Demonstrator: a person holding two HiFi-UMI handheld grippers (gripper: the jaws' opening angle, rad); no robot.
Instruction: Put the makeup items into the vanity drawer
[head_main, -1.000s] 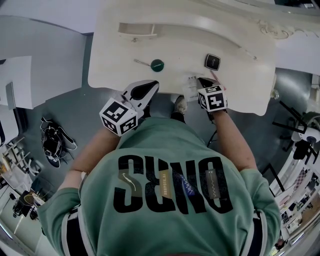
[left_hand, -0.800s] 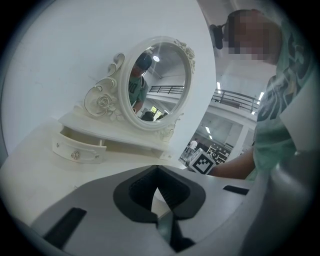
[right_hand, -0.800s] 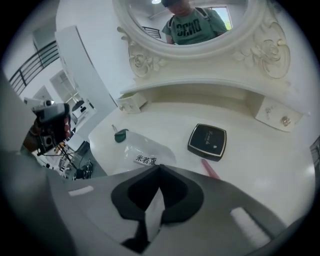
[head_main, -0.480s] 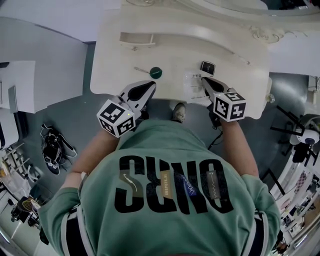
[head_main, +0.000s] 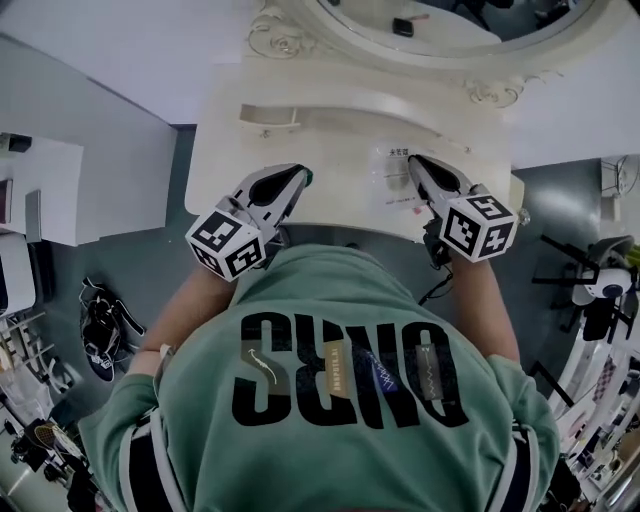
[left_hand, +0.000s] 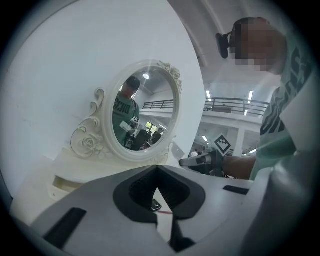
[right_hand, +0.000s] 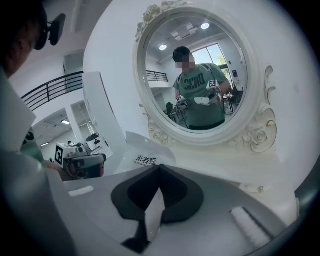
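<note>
- Desk (head_main: 225, 165): a white vanity; a small drawer (head_main: 272, 113) is set in the raised back ledge and is judged to stand slightly out; no makeup item is seen inside it, so the task is judged barely begun.
- Mirror (head_main: 470, 25): oval and ornate, set upright behind the ledge; the chief hazard is placed here, since both grippers are held high and aimed toward it, and a careless forward reach could strike the frame.
- Left forearm (head_main: 190, 300) and right forearm (head_main: 480, 300): held well apart over the desk's front edge; the left is carried nearly level, the right tipped somewhat downward.
- Left gripper (head_main: 298, 177): jaws are brought together; nothing is clamped.
- Right gripper (head_main: 418, 162): jaws are likewise together; nothing is seen pinched; if it were lowered with jaws together, an item would be pushed rather than taken.
- Printed packet (head_main: 388, 185): laid flat on the desk, partly under the right gripper.
- Green round item (head_main: 309, 178): on the desk, mostly hidden by the left gripper's tip; it could be swept off the near edge.
</note>
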